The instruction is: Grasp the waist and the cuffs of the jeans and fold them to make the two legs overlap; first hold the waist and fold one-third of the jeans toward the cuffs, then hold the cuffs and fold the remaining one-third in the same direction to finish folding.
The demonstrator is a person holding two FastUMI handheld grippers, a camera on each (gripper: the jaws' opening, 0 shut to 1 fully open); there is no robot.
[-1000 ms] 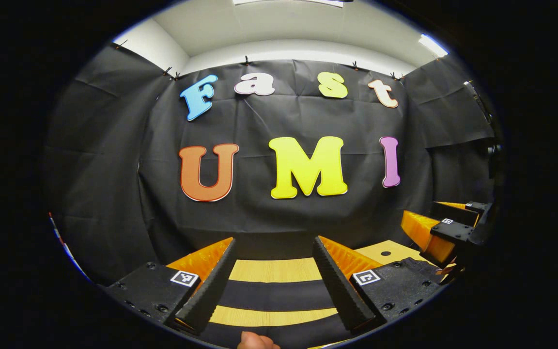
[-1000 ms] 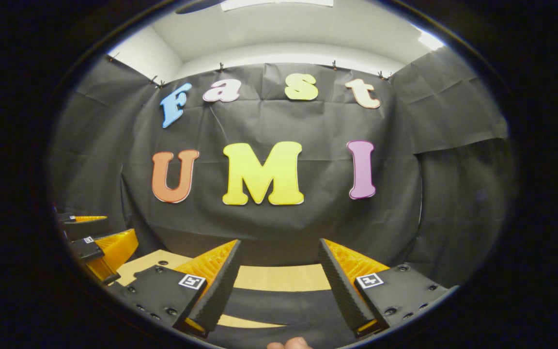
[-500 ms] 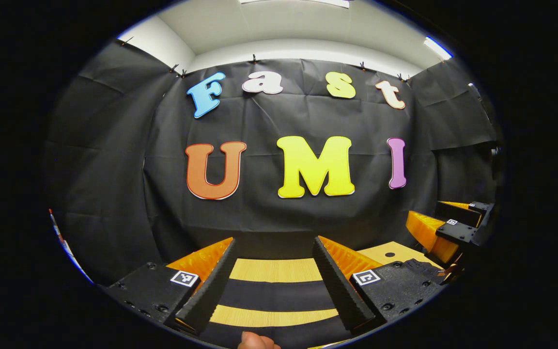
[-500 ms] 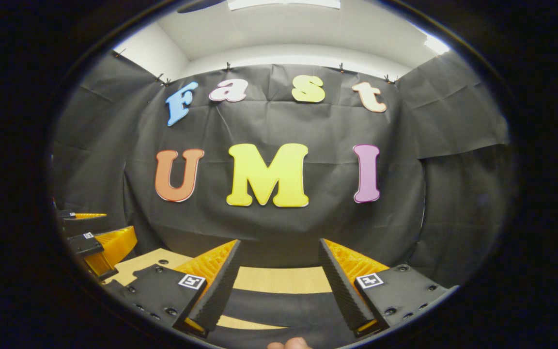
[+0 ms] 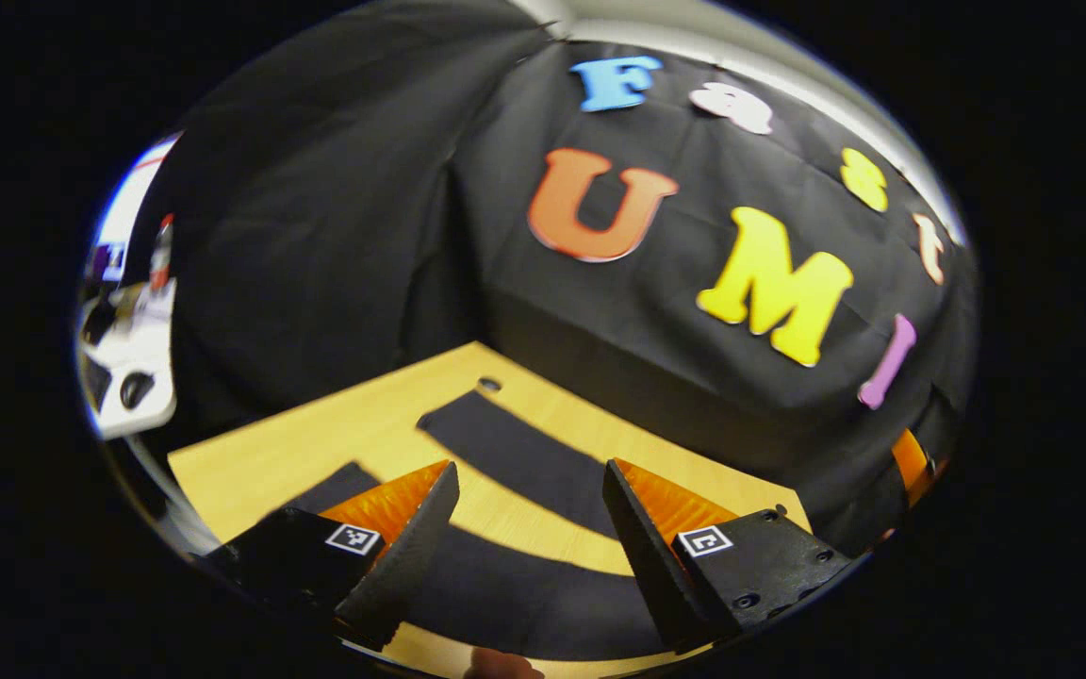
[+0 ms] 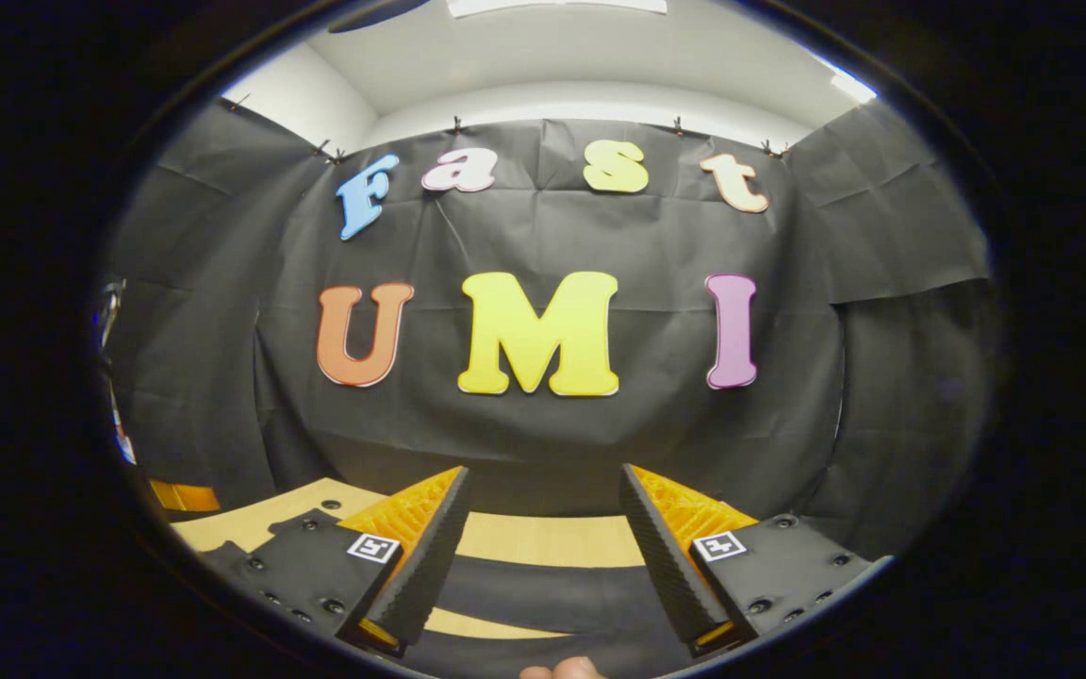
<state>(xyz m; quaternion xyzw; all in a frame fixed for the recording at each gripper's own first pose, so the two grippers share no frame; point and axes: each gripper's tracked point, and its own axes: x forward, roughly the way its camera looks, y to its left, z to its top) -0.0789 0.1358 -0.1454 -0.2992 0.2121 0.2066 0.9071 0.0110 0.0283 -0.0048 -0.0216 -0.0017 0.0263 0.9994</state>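
Note:
The dark jeans lie flat on the wooden table (image 5: 317,434). In the left gripper view two legs run as separate strips: the far leg (image 5: 515,462) and the near leg (image 5: 524,604). My left gripper (image 5: 530,467) hovers open above them, with nothing between its fingers. In the right gripper view a dark band of the jeans (image 6: 543,589) lies low between the fingers of my right gripper (image 6: 544,471), which is open and holds nothing. Part of the right gripper (image 5: 911,462) shows at the far right of the left gripper view.
The black cloth wall stands close behind the table's far edge. A small hole (image 5: 489,385) sits in the tabletop near the far leg's end. A white device (image 5: 128,377) lies off the table to the left. A fingertip (image 6: 562,670) shows at the bottom edge.
The left gripper has swung to the left and tipped downward, bringing the table and both jeans legs into its view. The right gripper has barely moved. Both stay open.

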